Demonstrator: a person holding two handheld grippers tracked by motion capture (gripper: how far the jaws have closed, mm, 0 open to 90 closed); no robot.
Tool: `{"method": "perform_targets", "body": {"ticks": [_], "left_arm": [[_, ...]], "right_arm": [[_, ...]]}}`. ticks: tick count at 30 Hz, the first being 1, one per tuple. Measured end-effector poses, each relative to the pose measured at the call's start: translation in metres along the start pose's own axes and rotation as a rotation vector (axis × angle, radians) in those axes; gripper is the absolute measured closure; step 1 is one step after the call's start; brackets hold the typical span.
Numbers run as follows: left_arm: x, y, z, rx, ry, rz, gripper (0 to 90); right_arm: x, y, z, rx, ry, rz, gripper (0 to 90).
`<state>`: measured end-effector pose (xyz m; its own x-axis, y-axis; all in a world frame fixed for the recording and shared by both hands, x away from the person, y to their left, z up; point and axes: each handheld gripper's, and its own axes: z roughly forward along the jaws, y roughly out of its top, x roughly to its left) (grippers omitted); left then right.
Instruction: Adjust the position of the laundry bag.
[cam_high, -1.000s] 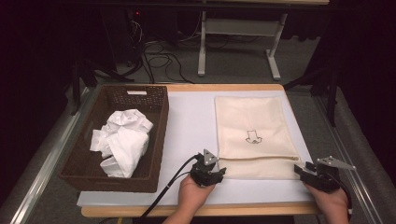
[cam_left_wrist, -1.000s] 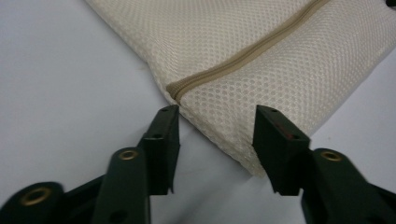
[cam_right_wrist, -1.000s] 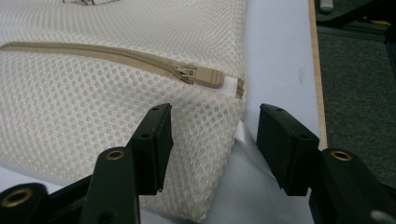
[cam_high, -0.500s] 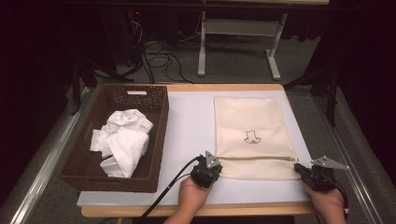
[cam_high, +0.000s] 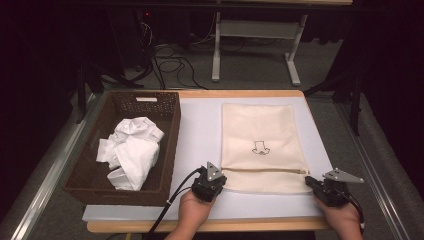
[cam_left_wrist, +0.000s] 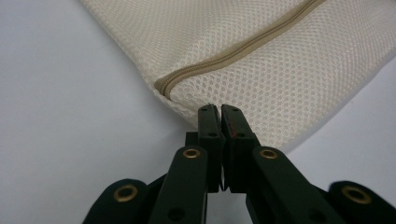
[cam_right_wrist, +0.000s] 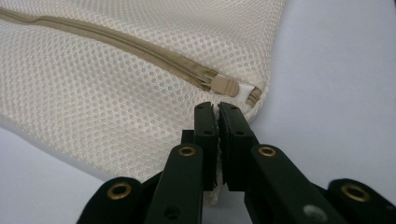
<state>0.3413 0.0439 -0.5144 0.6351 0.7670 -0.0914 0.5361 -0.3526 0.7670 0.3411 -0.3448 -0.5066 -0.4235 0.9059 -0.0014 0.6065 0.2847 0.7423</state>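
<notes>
Mesh bag (cam_high: 257, 145) lies flat on the worktop (cam_high: 200, 130), right of the wicker basket (cam_high: 170, 120) holding white cloth (cam_high: 131, 150). Left hand-held gripper (cam_high: 216, 181) is clamped on the bag's near left corner. Right hand-held gripper (cam_high: 310, 182) is clamped on its near right corner, by the zipper pull (cam_right_wrist: 224, 85).

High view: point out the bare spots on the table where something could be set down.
Bare white table strip between the dark woven basket and the cream mesh zip bag. Thin strip along the near edge. Crowded at the bag's near corners: left gripper, right gripper.
</notes>
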Motion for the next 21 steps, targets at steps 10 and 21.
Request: {"method": "perform_targets", "body": {"ticks": [10,21], "left_arm": [[0.008,-0.011,-0.033,0.013,-0.003,0.040,87.3],[0.003,-0.031,-0.037,0.047,-0.023,0.059,87.2]], "right_arm": [[0.024,0.003,0.002,-0.002,0.046,-0.050,87.6],[0.034,-0.002,-0.007,-0.001,0.068,-0.069,87.5]]}}
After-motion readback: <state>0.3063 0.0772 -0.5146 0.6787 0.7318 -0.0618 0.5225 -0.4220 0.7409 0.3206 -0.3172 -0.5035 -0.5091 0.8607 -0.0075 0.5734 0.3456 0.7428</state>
